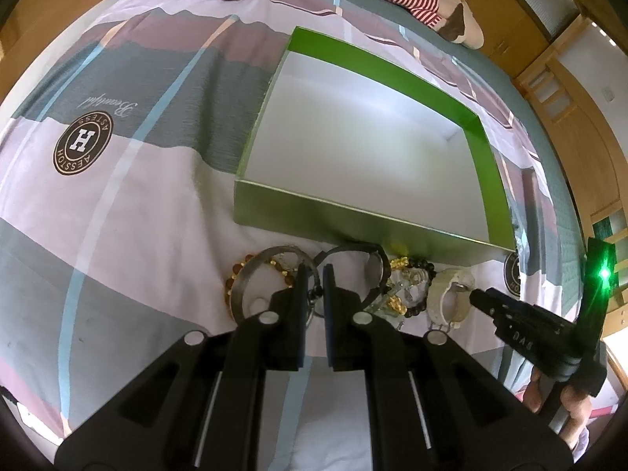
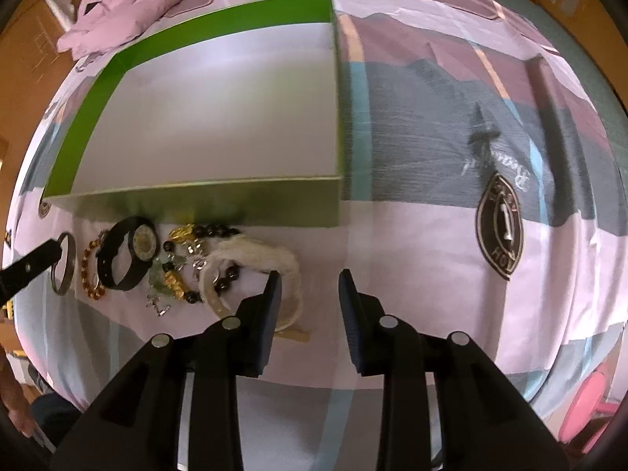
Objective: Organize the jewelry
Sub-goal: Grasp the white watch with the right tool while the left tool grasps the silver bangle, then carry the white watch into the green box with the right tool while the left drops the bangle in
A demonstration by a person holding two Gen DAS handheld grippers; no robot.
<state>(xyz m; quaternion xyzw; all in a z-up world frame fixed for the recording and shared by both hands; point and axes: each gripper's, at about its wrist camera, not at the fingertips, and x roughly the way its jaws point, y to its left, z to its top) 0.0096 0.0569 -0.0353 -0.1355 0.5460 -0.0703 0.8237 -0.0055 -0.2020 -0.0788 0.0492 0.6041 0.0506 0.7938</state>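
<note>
Your left hand-held gripper point(image 1: 314, 274) is right on the metal bangle point(image 1: 251, 286), fingers nearly together with the bangle's rim between them. From the right wrist view it does look pinched on the bangle point(image 2: 64, 263), but I can't tell if it's properly clamped or just touching.

The jewelry sits in a row on the bed point(image 1: 117, 196), just in front of the near wall of the green box point(image 1: 353, 219): bangle, amber bead bracelet point(image 2: 92, 271), black watch point(image 2: 129, 253), a tangle of gold and black beads point(image 2: 184, 259), then the white bracelet point(image 2: 255, 263). The row's long axis runs left-right, parallel to that wall. The box lies straight ahead of your left one, so that arm's nearer for the bangle.

Your right hand-held gripper point(image 2: 310, 282) is wide apart, holding nothing, its left finger just over the white bracelet.
</note>
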